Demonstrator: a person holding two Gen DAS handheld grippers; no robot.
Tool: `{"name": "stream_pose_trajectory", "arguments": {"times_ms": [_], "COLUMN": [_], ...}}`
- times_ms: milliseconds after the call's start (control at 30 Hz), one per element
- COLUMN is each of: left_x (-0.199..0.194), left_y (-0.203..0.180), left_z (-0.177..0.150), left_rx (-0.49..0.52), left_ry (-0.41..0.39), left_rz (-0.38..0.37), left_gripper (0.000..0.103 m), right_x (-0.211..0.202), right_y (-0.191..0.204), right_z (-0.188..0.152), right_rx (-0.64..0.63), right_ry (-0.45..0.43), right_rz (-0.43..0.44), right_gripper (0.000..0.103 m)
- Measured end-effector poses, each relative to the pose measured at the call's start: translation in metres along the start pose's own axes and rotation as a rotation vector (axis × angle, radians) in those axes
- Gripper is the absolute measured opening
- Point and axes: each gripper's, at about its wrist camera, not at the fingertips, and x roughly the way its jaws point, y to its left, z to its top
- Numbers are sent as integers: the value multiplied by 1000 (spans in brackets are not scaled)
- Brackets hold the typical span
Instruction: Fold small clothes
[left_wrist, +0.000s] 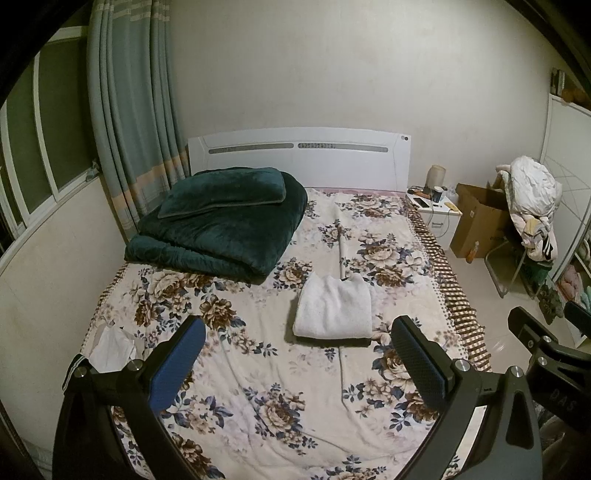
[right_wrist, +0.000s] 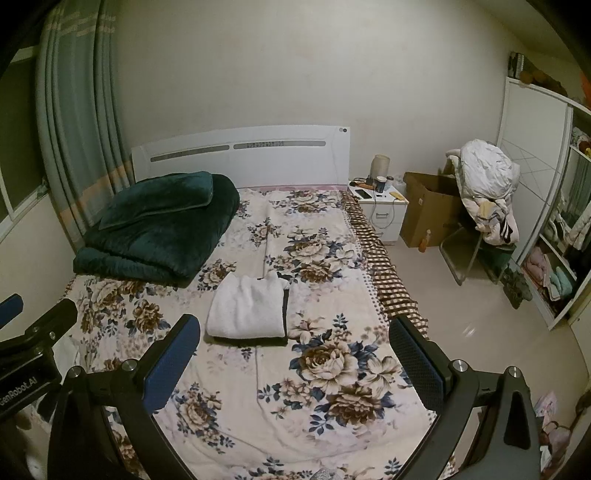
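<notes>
Bed (left_wrist: 258, 406) with floral sheet filled most of both views, white headboard (left_wrist: 295, 162) against the far wall. Dark green folded quilt (left_wrist: 218, 236) sat at the bed's far-left corner, matching pillow (left_wrist: 225, 194) stacked on top of it. Grey-green curtain (left_wrist: 129, 110) hung past that corner, by the window.

Off the bed's right edge: white nightstand (right_wrist: 380, 206) beside the headboard, brown cardboard box (right_wrist: 424, 210) next to it, then a chair (right_wrist: 476, 206) heaped with white and striped clothes. Open wardrobe (right_wrist: 546, 206) on the far right wall.

White fleece garment (left_wrist: 334, 308) lay folded into a rectangle, about mid-bed, slightly toward the right edge, clear of the quilt. Right wrist view showed a dark layer under its right side and near edge. Small white cloth (left_wrist: 112, 350) lay crumpled at the bed's left edge, well apart from the folded piece.

Left gripper (left_wrist: 299, 358) was spread wide, nothing between the fingers, held above the near half of the bed and not touching the garment. Right gripper (right_wrist: 295, 354) same: fingers wide apart, holding nothing, over the near half of the bed toward its right edge. Each gripper showed at the edge of the other's view.
</notes>
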Motion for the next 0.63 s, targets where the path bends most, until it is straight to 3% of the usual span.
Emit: {"name": "stream_pose_trajectory", "arguments": {"times_ms": [633], "left_x": [-1], "left_y": [-1], "left_z": [-1], "left_rx": [0], "left_ry": [-2], "left_rz": [2], "left_gripper": [103], "right_x": [-4], "right_y": [2], "right_z": [0], "right_rx": [5], "right_ry": [-4], "right_rz": [-9], "right_gripper": [103]}}
